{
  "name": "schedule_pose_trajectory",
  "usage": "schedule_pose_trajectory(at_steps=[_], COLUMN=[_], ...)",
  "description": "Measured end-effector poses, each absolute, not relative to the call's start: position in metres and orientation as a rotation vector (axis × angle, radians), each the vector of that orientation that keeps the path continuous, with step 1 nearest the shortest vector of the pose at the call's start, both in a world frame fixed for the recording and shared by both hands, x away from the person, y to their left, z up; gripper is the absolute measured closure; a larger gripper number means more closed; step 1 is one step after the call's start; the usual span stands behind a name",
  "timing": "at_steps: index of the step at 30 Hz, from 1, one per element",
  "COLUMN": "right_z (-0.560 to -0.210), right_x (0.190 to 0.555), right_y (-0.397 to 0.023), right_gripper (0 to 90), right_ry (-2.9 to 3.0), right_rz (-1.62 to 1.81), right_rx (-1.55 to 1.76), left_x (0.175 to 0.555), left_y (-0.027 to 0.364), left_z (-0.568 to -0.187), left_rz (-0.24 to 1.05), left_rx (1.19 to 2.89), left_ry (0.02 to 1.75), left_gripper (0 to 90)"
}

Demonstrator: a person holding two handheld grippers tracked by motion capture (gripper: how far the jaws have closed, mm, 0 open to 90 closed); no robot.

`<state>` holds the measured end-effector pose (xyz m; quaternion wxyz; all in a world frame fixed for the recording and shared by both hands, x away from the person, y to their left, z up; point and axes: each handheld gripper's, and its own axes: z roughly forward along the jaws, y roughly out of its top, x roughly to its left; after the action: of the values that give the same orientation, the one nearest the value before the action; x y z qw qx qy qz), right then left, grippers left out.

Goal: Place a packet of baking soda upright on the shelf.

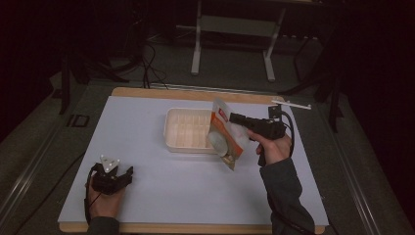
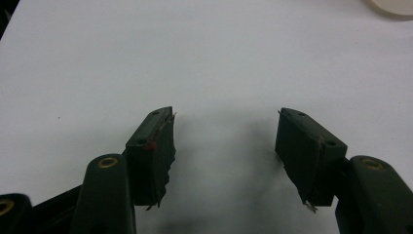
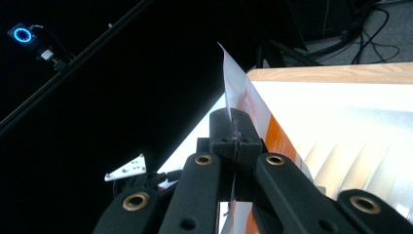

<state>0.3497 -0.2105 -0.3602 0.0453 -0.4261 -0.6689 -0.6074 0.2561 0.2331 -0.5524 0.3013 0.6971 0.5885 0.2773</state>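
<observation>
The orange-and-white packet (image 1: 226, 134) hung tilted in the air at the right end of the white tray (image 1: 182, 128), its lower corner reaching past the tray's near right corner and its top corner pointing up and away. The right tool (image 1: 234, 117) had its jaws closed on the packet's upper edge; in the right gripper view the packet (image 3: 243, 100) rose as a thin sheet from between the pressed-together jaws of that tool (image 3: 237, 131), with the tray's ribbed floor (image 3: 350, 156) bright beneath it. The tray sat slightly right of the middle of the white sheet (image 1: 147, 196) covering the bench (image 1: 147, 93), whose wooden rim showed along the far and near edges. Left of the tray and nearer than it, the sheet lay bare right out to its borders. The left tool (image 1: 128, 172) rested well apart at the near left corner, held in the left hand (image 1: 103, 200); in the left gripper view that tool (image 2: 225, 141) had its jaws spread wide over bare sheet, holding nothing.
</observation>
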Motion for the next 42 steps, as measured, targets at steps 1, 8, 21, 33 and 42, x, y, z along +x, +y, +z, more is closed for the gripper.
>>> schedule_pose_trajectory(at_steps=[1, 8, 21, 33, 42], right_z=[-0.36, -0.362, -0.361, -0.361, -0.364], right_x=[0.35, 0.355, 0.362, 0.371, 0.377], right_y=[-0.21, -0.207, -0.201, -0.196, -0.196], right_gripper=[90.0, 90.0, 90.0, 90.0, 90.0], right_ry=[-2.04, -2.024, -1.98, -1.965, -1.922], right_rz=[-1.857, -1.868, -1.906, -1.917, -1.943], right_rx=[-1.305, -1.343, -1.387, -1.436, -1.455], left_x=[0.256, 0.256, 0.256, 0.256, 0.256], left_y=[0.233, 0.233, 0.233, 0.233, 0.233], left_z=[-0.552, -0.552, -0.552, -0.552, -0.552], left_rz=[0.735, 0.735, 0.734, 0.731, 0.73], left_rx=[1.85, 1.849, 1.851, 1.847, 1.849], left_ry=[1.561, 1.561, 1.561, 1.561, 1.563], left_gripper=[39.3, 39.3, 39.3, 39.3, 39.3])
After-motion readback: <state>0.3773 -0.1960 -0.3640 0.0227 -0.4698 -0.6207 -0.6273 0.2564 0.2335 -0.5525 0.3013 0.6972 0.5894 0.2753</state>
